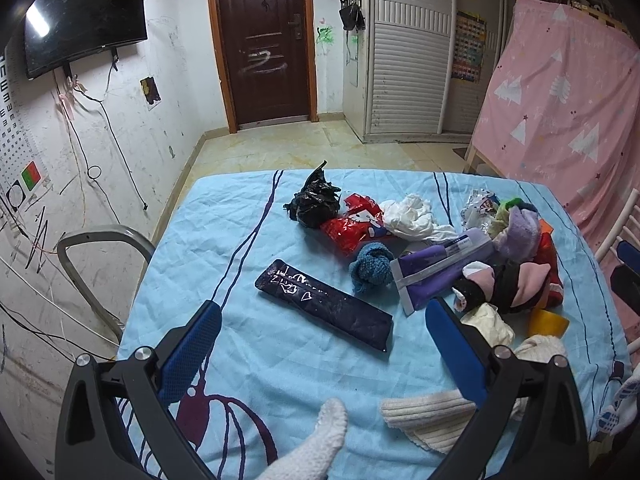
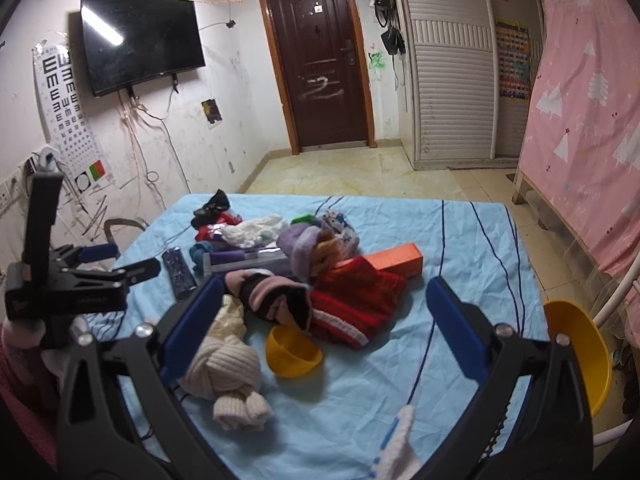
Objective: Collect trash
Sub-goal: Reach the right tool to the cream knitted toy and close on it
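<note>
White sock toe nearest. Left gripper wide, empty, above dark flat wrapper on bench: light, slippery, thin; pinch an edge. Right gripper wide, empty.

The room was dim and bluish; a ceiling light glared off the television. Edges bent heavily, corners went black.

Each tool — black angular frame, silver screws — carries blue textured fingers; a pink knitted sleeve sits behind the left one.
</note>
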### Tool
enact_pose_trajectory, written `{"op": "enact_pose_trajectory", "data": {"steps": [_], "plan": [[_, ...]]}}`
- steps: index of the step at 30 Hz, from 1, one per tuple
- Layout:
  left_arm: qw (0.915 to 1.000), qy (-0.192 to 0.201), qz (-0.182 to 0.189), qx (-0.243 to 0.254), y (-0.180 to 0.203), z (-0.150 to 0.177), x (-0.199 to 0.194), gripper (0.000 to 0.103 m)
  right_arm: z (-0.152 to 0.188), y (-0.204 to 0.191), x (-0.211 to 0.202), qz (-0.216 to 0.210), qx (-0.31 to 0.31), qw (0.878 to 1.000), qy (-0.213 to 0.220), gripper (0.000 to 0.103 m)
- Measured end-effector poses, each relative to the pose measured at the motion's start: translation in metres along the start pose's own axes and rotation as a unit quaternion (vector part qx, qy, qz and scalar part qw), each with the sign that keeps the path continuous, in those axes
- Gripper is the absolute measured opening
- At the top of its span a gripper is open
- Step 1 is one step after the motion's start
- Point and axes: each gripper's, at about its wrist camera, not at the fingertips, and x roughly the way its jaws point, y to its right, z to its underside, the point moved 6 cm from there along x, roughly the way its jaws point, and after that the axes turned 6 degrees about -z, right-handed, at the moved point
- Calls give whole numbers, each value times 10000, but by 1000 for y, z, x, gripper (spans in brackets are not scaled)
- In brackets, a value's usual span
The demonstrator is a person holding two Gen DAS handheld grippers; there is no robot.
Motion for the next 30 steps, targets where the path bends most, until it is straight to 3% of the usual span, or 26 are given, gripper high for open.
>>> {"op": "enact_pose_trajectory", "data": {"steps": [8,17,19,21,24,30], "plan": [[9991,-190,292,-245,-24,-12,20,93,3,-6,19,-303,41,9991,-290,98],[9908,-898,752,-676,-52,-13,65,93,14,-13,42,-497,18,9960,-737,98],[9906,-942,780,-614,-51,-15,71,93,15,-17,42,-540,-44,9958,-732,96],[9898,-996,885,-503,-44,-15,72,93,15,-21,39,-600,-118,9955,-726,84],[9892,-1023,1020,-228,-29,-12,69,93,15,-24,34,-663,-202,9951,-711,80],[9851,-780,1448,496,8,-2,37,93,30,-57,26,-1329,-507,9850,-979,80]]}}
